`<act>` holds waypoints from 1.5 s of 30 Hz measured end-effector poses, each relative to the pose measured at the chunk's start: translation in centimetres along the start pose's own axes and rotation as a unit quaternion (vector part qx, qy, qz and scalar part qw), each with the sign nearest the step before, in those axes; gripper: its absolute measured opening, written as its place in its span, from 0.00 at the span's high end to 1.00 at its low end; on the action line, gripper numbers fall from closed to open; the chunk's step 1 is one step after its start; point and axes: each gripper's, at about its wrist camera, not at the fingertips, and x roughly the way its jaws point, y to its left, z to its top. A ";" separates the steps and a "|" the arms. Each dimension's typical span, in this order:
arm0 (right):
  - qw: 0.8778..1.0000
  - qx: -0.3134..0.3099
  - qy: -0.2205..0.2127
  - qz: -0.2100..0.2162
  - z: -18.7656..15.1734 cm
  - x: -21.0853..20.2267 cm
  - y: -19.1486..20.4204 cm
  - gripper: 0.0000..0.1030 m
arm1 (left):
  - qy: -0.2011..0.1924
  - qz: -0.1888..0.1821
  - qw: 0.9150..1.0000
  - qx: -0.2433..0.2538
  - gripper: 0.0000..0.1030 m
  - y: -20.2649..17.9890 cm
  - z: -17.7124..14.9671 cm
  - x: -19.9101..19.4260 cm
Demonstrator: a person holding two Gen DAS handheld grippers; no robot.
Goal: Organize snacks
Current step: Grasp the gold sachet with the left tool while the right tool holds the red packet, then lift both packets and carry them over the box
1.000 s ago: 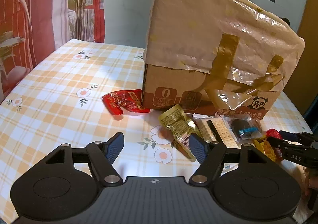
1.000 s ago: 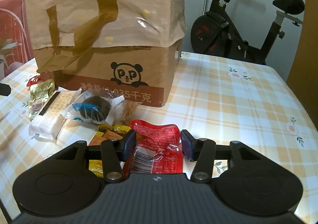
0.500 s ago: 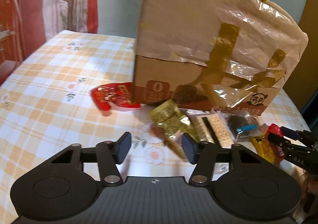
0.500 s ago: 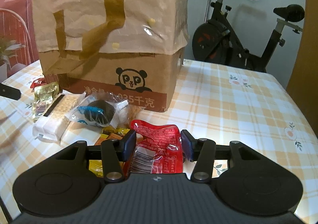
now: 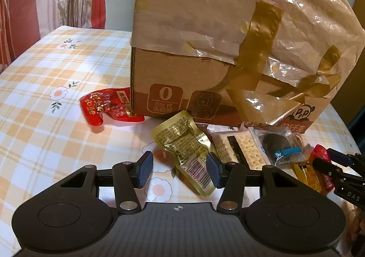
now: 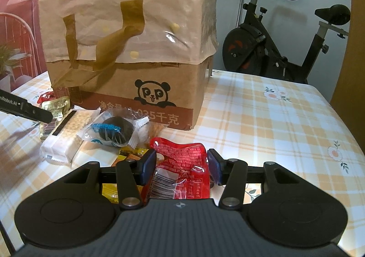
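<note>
Snacks: two red packets [image 5: 107,106] [image 6: 182,170], one gold packet [image 5: 184,145].

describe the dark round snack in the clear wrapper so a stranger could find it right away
Start at the big brown cardboard box with the panda logo on the checked tablecloth. In the row of snacks at its foot lies the round dark chocolate cake in a clear wrapper. It alone is dark and round with a blue band, beside a pale rectangular cracker pack.
</note>
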 end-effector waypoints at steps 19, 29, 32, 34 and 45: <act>1.000 0.004 0.008 0.007 0.2 0.3 0.0 0.50 | -0.026 0.022 0.999 0.038 0.50 -1.8 0.5 1.7; 1.000 0.005 0.010 0.008 0.2 0.4 0.0 0.50 | -0.050 0.001 0.998 0.028 0.87 -0.8 0.0 -1.5; 1.000 0.004 0.013 0.007 0.2 0.5 0.0 0.50 | -0.054 -0.003 0.998 0.038 0.92 -1.0 -0.4 -2.2; 1.000 0.002 0.015 0.007 0.2 0.5 0.1 0.50 | -0.056 -0.004 0.998 0.040 0.92 -1.0 -0.7 -2.6; 1.000 0.002 0.013 0.004 0.1 0.5 0.0 0.50 | -0.066 0.004 0.998 0.019 0.93 0.4 -0.8 -4.4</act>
